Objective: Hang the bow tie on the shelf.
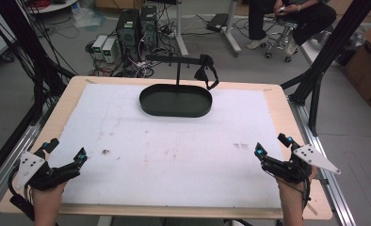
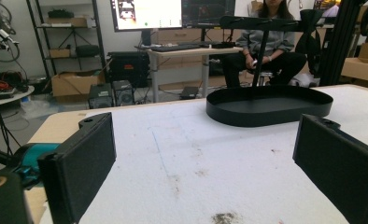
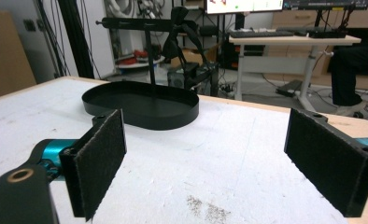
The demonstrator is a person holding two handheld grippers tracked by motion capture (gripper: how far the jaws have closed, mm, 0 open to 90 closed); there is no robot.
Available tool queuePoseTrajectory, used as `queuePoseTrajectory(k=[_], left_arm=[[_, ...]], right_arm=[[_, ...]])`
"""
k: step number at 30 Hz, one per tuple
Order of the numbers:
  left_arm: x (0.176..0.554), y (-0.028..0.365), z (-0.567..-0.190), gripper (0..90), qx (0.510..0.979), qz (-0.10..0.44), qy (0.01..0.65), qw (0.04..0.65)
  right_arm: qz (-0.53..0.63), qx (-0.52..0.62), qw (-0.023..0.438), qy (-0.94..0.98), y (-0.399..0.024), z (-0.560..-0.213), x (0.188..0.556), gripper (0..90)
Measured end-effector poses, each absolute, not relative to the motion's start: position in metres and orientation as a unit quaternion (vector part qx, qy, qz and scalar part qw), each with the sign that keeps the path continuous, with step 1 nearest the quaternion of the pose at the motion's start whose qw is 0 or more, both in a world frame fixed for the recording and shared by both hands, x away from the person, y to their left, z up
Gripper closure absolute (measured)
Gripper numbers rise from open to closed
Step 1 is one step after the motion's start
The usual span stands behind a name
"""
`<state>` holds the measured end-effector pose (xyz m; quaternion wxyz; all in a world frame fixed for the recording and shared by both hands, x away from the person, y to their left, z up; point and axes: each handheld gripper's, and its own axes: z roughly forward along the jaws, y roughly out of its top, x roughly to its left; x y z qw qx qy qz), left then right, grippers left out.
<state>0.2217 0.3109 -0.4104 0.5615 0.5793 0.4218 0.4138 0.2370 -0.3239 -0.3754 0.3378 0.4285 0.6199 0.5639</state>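
Both grippers rest at the near edge of the table, and neither one holds anything, so I judge that the work is at its very start — the approach is not yet begun. The left gripper [image 1: 65, 153] sits at about 8 o'clock on the white mat [image 1: 174, 150], and the right gripper [image 1: 273, 146] at about 4 o'clock. In each gripper view the two black jaws stand wide apart with only bare mat between them.

The nearest thing to them is the black stand [image 1: 176, 77], which sits at 12 o'clock, well apart from both hands. It has a shallow oval tray [image 1: 148, 106] as its base, a thin upright post, and a horizontal bar on top. The tray looks empty inside. From the right end of the bar hangs a dark strap [image 1: 207, 70] — in the right gripper view it is a black loop with a thicker knot or buckle [image 3: 175, 39], but I cannot tell exactly what kind of item it is.

The next move probably calls for a long reach forward toward 12 o'clock, and for a careful aim, because the strap hangs free and can swing when it is touched.
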Motion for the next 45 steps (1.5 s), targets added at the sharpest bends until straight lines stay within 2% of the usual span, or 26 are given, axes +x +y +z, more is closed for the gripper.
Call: queuePoseTrajectory(k=[8,12,45], left_arm=[[0.225,0.312,-0.415,6.4,0.586,0.417,0.419,0.554],[0.224,0.311,-0.416,6.4,0.587,0.416,0.419,0.555],[0.224,0.307,-0.42,6.4,0.593,0.411,0.411,0.558]], right_arm=[[0.585,0.435,0.329,0.601,-0.336,-0.417,0.237,12.0],[0.579,0.439,0.33,0.602,-0.338,-0.423,0.238,12.0],[0.591,0.426,0.33,0.601,-0.334,-0.416,0.234,12.0]])
